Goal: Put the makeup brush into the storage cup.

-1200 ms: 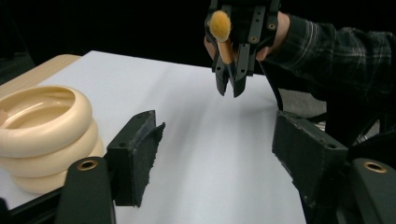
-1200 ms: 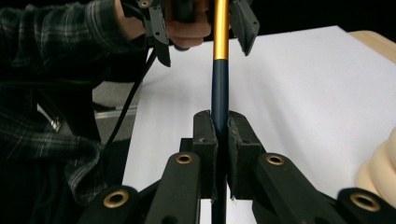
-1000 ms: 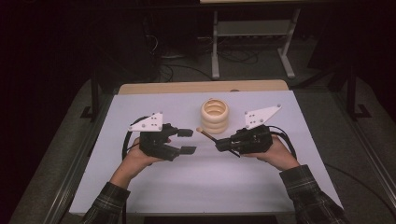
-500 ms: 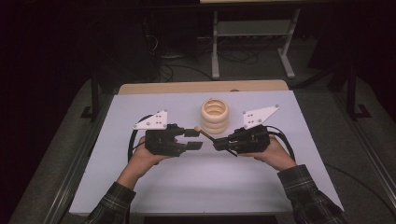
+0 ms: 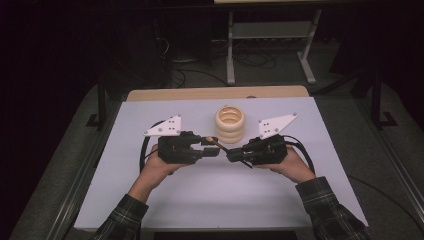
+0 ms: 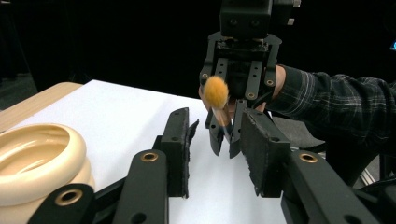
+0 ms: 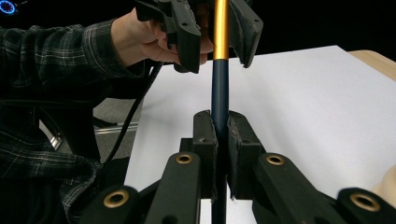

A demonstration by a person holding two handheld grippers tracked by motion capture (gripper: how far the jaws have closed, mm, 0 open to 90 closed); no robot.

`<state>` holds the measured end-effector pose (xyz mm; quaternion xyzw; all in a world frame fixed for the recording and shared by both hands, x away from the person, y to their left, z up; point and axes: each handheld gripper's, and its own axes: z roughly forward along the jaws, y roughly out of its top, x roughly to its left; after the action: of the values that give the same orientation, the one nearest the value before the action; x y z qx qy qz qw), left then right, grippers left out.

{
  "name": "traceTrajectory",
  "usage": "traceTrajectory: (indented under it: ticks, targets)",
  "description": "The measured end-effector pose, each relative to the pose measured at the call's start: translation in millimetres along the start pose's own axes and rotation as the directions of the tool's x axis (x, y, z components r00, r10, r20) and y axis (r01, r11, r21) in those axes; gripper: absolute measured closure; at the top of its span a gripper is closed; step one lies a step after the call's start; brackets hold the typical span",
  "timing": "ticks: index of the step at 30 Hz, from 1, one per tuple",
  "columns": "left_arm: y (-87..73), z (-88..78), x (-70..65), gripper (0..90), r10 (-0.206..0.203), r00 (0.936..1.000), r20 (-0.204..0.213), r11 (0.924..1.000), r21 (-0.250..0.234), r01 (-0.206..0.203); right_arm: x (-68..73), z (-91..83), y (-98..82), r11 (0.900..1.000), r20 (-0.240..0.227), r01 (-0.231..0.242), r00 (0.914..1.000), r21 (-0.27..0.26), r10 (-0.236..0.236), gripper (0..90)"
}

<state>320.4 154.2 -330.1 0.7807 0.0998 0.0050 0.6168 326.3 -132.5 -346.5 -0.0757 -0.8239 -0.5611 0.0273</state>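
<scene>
Above the near middle of the white-topped bench (image 5: pixel 165 200), the right gripper (image 5: pixel 232 155) is clamping its closed jaws on the dark handle of a makeup brush (image 7: pixel 220 93), which is pointing left toward the left gripper (image 5: pixel 212 147); that gripper's jaws have just been closing around the brush's gold ferrule, though a gap is showing on each side and the pads are not yet pressing. Just beyond them a cream ringed holder (image 5: pixel 230 123) is standing on the bench. Past the wooden far edge (image 5: pixel 215 93), a dark room is lying with a metal stand (image 5: pixel 267 45) and cables on the floor.
</scene>
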Motion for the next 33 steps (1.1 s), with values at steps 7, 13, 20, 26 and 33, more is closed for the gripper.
traceTrajectory:
  ticks: [7,13,20,26,33]
  targets:
    - [1.9,0.2,0.0,65.7,-0.002,1.0,0.002,1.0,-0.003,0.002,0.0,2.0,-0.3,1.0,-0.002,0.002,1.0,-0.001,-0.002,82.8]
    - [2.5,2.2,0.0,69.9,-0.006,1.0,0.003,1.0,-0.002,0.006,-0.1,2.8,-0.4,1.0,-0.005,0.003,1.0,-0.003,-0.003,82.8]
    - [3.0,2.5,0.4,76.1,-0.01,0.9998,0.014,0.9999,0.002,0.01,-0.6,4.3,-1.4,1.0,-0.007,0.006,1.0,0.007,-0.006,82.8]
    - [3.1,3.0,0.0,79.3,-0.016,0.9995,0.026,0.9999,0.006,0.016,-0.7,4.3,-1.5,1.0,-0.009,0.011,0.9999,0.009,-0.011,82.8]
    - [2.8,3.1,1.4,82.9,-0.033,0.9977,0.058,0.9994,0.014,0.032,-0.5,5.6,-2.0,0.999,-0.013,0.028,0.9995,0.019,-0.028,82.5]
